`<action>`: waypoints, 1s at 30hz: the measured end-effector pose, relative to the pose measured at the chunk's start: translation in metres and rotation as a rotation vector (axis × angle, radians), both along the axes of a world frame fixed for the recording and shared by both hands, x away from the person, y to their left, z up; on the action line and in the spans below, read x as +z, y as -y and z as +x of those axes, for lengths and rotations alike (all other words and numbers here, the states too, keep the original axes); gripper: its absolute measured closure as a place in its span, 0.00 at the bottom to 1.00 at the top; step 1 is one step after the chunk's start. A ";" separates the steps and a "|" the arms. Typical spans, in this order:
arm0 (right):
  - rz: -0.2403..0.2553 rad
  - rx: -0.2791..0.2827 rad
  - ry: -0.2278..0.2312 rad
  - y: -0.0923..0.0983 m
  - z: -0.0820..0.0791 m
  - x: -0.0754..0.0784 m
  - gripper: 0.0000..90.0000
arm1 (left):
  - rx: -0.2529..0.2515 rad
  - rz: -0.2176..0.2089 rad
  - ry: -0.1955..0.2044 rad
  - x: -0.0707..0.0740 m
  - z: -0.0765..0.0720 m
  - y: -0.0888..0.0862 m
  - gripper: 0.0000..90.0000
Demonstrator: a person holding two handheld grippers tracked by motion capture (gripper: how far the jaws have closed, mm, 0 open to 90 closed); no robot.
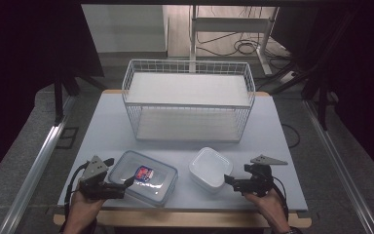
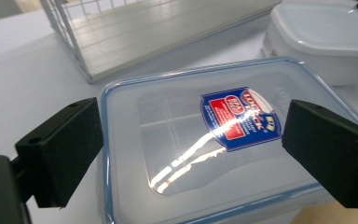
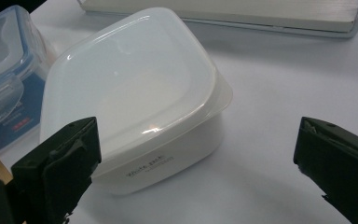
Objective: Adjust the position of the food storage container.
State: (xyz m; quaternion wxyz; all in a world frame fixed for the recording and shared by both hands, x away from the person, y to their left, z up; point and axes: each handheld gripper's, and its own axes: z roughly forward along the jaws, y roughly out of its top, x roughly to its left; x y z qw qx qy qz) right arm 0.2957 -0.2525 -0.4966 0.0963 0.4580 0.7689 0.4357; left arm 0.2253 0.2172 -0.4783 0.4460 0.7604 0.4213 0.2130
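Note:
A clear lidded box with a blue rim and a red-and-blue label (image 1: 145,176) (image 2: 214,140) lies near the table's front edge, left of centre. My left gripper (image 1: 118,178) (image 2: 193,154) is open at the box's left end, its jaws spread on either side of the lid without pressing it. To the right sits a white square lidded container (image 1: 210,168) (image 3: 130,98). My right gripper (image 1: 237,181) (image 3: 196,168) is open just right of it, jaws wide, one jaw close to the container's near corner. A hand holds each gripper.
A white wire basket (image 1: 188,100) with a pale board floor stands at the middle back of the table (image 1: 107,126). Its front wall shows in the left gripper view as basket (image 2: 121,32). The table's front edge runs just below both hands.

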 end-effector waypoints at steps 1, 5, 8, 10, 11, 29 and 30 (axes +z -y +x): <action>-0.003 0.004 0.005 0.000 0.000 0.001 0.01 | 0.000 0.000 0.000 0.000 0.000 0.000 0.06; 0.005 0.031 0.000 0.001 -0.002 0.004 0.00 | 0.019 0.026 -0.016 -0.005 0.003 0.004 0.05; -0.021 0.026 0.010 -0.001 -0.003 0.006 0.02 | 0.013 0.031 -0.010 -0.007 0.003 0.003 0.08; -0.033 0.025 0.005 -0.002 -0.003 0.007 0.03 | -0.007 0.022 -0.009 -0.008 0.005 0.003 0.09; -0.035 0.025 0.004 -0.002 -0.003 0.007 0.03 | -0.011 0.019 -0.014 -0.008 0.005 0.002 0.10; -0.080 0.005 0.016 -0.006 -0.005 0.022 0.33 | 0.010 0.019 -0.031 -0.003 0.009 -0.005 0.12; -0.072 0.026 0.018 -0.007 -0.004 0.026 0.44 | 0.030 0.018 -0.028 -0.002 0.010 -0.008 0.11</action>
